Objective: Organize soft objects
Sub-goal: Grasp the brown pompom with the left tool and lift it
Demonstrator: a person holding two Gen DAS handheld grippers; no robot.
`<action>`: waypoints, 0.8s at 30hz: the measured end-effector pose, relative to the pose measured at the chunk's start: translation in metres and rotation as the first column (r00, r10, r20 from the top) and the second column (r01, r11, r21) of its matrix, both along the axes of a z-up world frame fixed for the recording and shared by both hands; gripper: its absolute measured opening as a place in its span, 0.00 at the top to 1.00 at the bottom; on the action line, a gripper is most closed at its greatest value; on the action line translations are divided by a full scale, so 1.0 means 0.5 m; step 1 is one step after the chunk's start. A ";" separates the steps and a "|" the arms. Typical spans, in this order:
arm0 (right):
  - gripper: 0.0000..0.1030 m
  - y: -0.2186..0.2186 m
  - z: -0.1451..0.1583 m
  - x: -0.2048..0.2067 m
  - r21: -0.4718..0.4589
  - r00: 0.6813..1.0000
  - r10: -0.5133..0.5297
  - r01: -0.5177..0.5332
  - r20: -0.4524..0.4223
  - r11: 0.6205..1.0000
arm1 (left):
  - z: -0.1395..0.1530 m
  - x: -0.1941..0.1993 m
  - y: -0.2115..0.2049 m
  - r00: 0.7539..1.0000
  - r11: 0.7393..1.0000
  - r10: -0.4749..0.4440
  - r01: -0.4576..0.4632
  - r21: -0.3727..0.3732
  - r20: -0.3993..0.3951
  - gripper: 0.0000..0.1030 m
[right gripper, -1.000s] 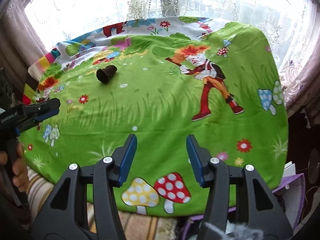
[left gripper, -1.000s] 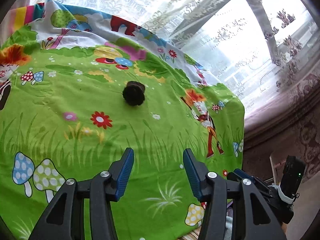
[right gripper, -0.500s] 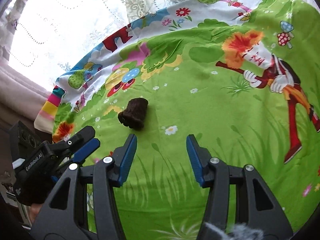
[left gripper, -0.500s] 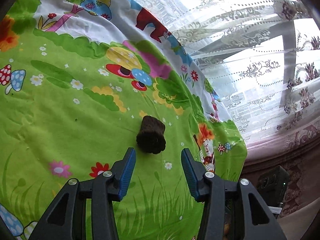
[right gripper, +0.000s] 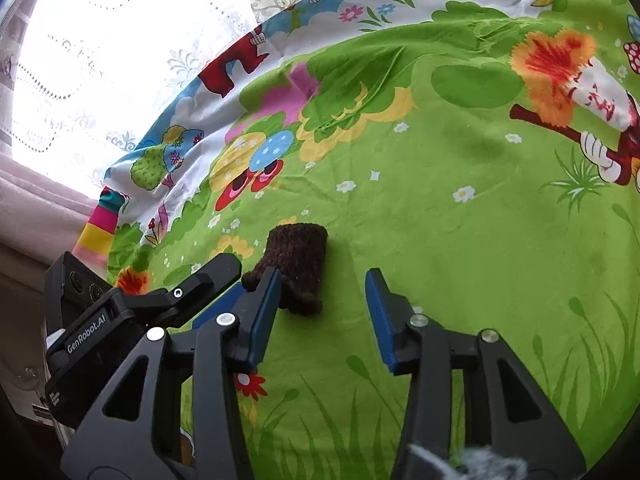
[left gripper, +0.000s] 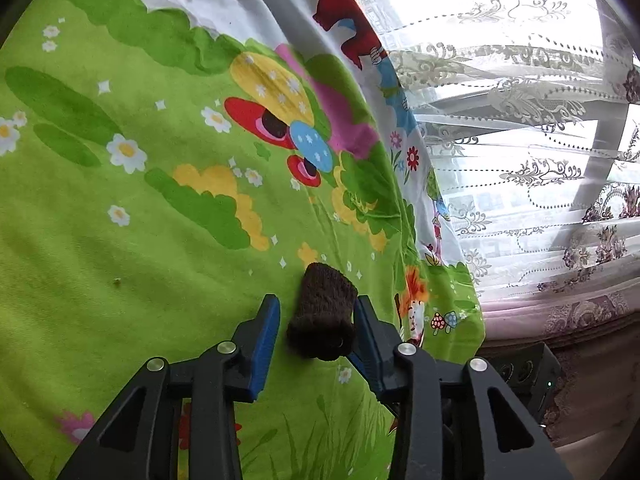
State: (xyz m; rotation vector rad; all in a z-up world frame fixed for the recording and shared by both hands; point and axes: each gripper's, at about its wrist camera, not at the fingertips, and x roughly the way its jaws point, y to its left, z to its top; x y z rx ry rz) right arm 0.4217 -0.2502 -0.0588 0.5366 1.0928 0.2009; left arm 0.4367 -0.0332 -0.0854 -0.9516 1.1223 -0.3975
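Between the closing jaws of the left hand-held gripper [left gripper: 315,316] lies a dark brown knitted sock [left gripper: 323,316] on the green cartoon-print sheet [left gripper: 120,240], one pad touching it, the other just short. Right hand-held gripper [right gripper: 322,308] is closing too, half-wide, the sock at its left finger. Beyond hangs a lace curtain [left gripper: 520,120].

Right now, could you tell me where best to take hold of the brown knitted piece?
Grip the brown knitted piece across its narrow width at the near end, coming from the front edge of the sheet. It lies lengthwise between the closing fingers of the left gripper.
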 end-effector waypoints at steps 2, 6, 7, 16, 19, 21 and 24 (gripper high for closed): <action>0.58 0.007 -0.001 0.000 -0.027 0.999 0.032 -0.032 0.015 0.999 | -0.008 0.006 -0.006 1.000 1.000 -0.016 0.016 -0.013 -0.005 0.63; 0.60 0.019 -0.007 -0.005 -0.061 0.994 0.108 -0.105 0.034 0.993 | -0.006 0.014 -0.014 0.999 0.999 -0.036 0.036 0.022 -0.001 0.71; 0.62 0.023 -0.005 -0.006 -0.081 0.991 0.125 -0.121 0.042 0.989 | -0.007 0.016 -0.020 0.999 0.998 -0.050 0.050 0.043 -0.002 0.78; 0.90 0.054 0.003 -0.034 -0.201 0.963 0.255 -0.233 0.088 0.951 | 0.007 -0.004 -0.035 0.991 0.984 -0.130 0.125 0.124 0.032 0.87; 0.91 0.053 0.011 -0.058 -0.228 0.956 0.277 -0.248 0.102 0.941 | 0.019 -0.027 -0.044 0.987 0.978 -0.155 0.147 0.150 0.043 0.88; 0.91 0.048 0.018 -0.083 -0.246 0.953 0.284 -0.250 0.110 0.936 | 0.025 -0.048 -0.052 0.983 0.974 -0.175 0.166 0.157 0.048 0.88; 0.91 0.033 0.030 -0.123 -0.250 0.951 0.282 -0.245 0.123 0.937 | 0.036 -0.084 -0.062 0.980 0.972 -0.192 0.182 0.151 0.053 0.88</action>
